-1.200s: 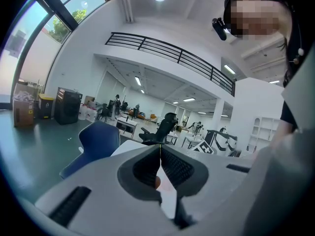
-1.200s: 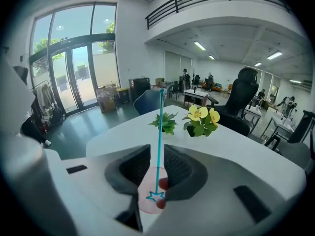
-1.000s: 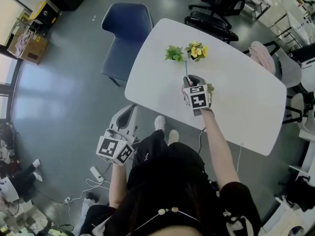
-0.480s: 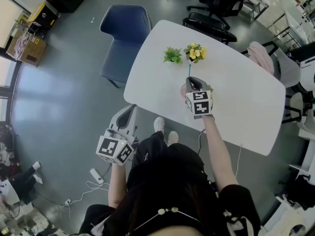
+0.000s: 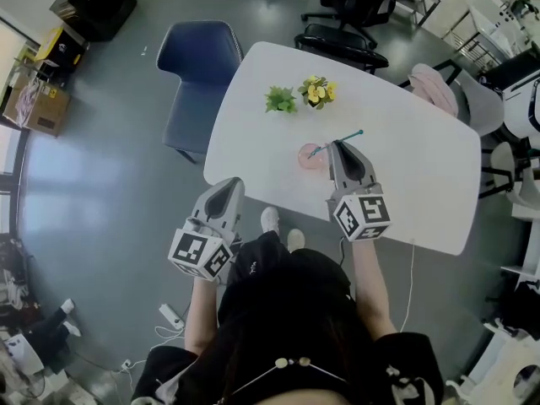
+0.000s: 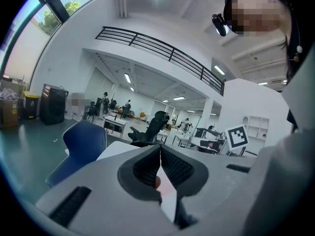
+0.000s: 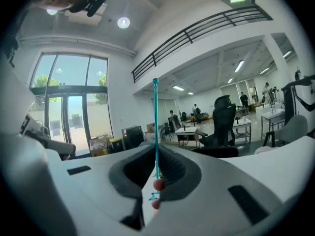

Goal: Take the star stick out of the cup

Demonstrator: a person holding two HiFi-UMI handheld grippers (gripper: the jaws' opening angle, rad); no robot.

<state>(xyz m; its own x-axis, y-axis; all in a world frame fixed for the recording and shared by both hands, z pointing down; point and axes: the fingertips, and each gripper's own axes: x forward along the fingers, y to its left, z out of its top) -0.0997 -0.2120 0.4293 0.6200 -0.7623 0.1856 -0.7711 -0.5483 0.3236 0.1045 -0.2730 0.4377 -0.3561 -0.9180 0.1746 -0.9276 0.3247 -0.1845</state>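
A pink cup (image 5: 309, 158) stands near the middle of the white table (image 5: 422, 175). My right gripper (image 5: 338, 144) is raised beside it, shut on the teal star stick (image 5: 348, 137). The stick slants across the cup's mouth; whether its lower end is still inside I cannot tell. In the right gripper view the stick (image 7: 156, 122) runs straight up between the closed jaws of the right gripper (image 7: 156, 156), its small star (image 7: 154, 196) just below them. My left gripper (image 5: 228, 186) hangs at the table's near edge, shut and empty, as the left gripper view shows (image 6: 160, 150).
Two small potted plants, a green one (image 5: 279, 100) and a yellow-flowered one (image 5: 315, 92), stand at the table's far side. A blue chair (image 5: 196, 70) is at the left, a black office chair (image 5: 342, 45) behind, and a pink cloth (image 5: 432, 89) lies on a chair at right.
My right gripper has risen and drawn back toward me with the star stick, which now slants instead of standing upright. The left gripper has shifted slightly toward the table edge.
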